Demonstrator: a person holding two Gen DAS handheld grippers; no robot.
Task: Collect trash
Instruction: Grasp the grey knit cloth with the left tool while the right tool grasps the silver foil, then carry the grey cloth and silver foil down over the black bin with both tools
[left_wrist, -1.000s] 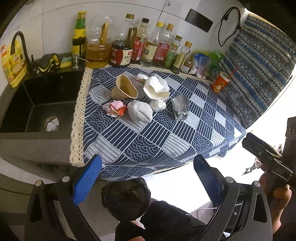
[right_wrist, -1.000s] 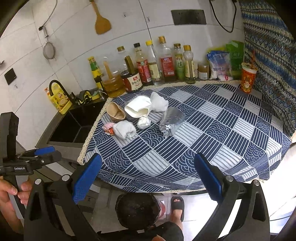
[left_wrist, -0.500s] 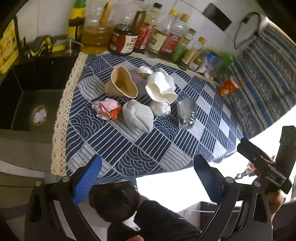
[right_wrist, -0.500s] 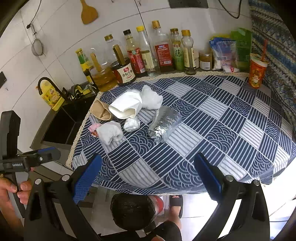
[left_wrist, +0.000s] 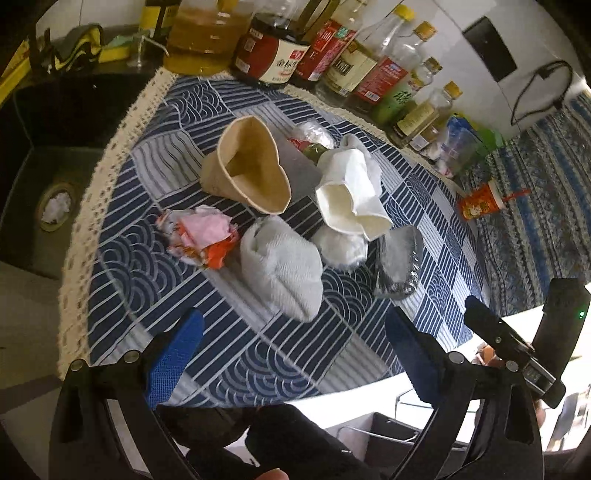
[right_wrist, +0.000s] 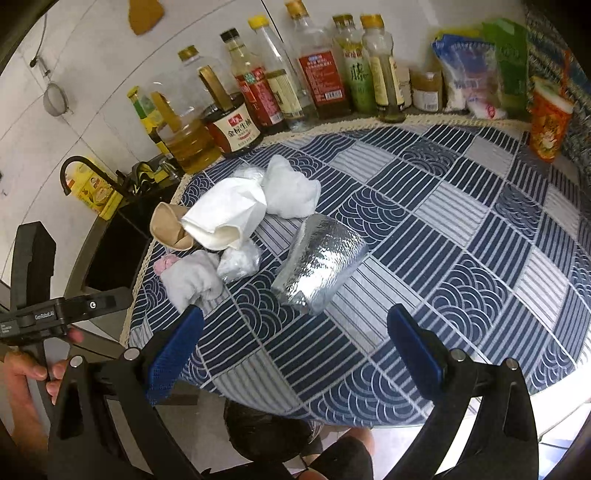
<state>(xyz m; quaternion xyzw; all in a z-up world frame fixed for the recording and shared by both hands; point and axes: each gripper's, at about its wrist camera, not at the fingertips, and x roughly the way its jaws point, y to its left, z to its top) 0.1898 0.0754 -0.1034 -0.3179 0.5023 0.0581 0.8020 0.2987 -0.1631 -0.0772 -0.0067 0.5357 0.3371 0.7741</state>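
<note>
Trash lies in a cluster on the blue patterned tablecloth (left_wrist: 258, 354): a tan paper cup (left_wrist: 247, 170) on its side, a crushed white cup (left_wrist: 351, 199), a pink and orange wrapper (left_wrist: 201, 240), a white crumpled tissue (left_wrist: 284, 267), a small plastic wad (left_wrist: 341, 245) and a silver foil bag (left_wrist: 399, 262). My left gripper (left_wrist: 291, 354) is open and empty, just short of the tissue. My right gripper (right_wrist: 293, 347) is open and empty, just short of the foil bag (right_wrist: 319, 267). The tissue (right_wrist: 192, 277) lies to its left.
A row of sauce and oil bottles (right_wrist: 295, 85) stands along the back wall. A black sink (left_wrist: 48, 155) is left of the cloth. An orange cup (right_wrist: 548, 118) and snack bags (right_wrist: 472, 74) stand at the back right. A dark bin (right_wrist: 269, 432) sits below the table edge.
Both grippers have moved forward and lower toward the trash cluster, which now looks larger. Both stay open and empty.
</note>
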